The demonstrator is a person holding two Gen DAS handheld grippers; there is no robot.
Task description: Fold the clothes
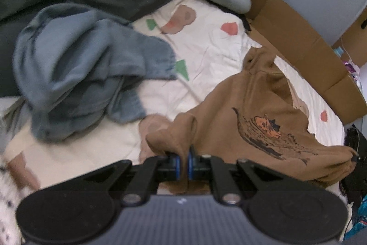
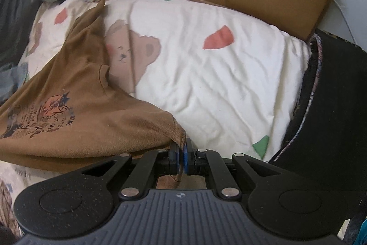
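I have the brown T-shirt pinched at two points: my left gripper is clamped tight on a bunched fold of its edge, and my right gripper is squeezed shut on a corner of the hem, with only cloth between each pair of pads. The shirt hangs from both pinches and trails onto the white patterned bedsheet, its printed graphic facing up, the far end still lying crumpled on the bed. What worries me most is the left grip: it holds a gathered wad, not a flat edge, so I judge layers could slide out under tension and drop that side. The right pinch sits very near the corner tip, so a sharp tug could pull it free. If I spread the two ends unevenly the shirt may twist and land creased. The blue garment lies heaped just beside the shirt on the left, and a careless sweep could drag it along; the cardboard edge at the far side could also snag the trailing cloth
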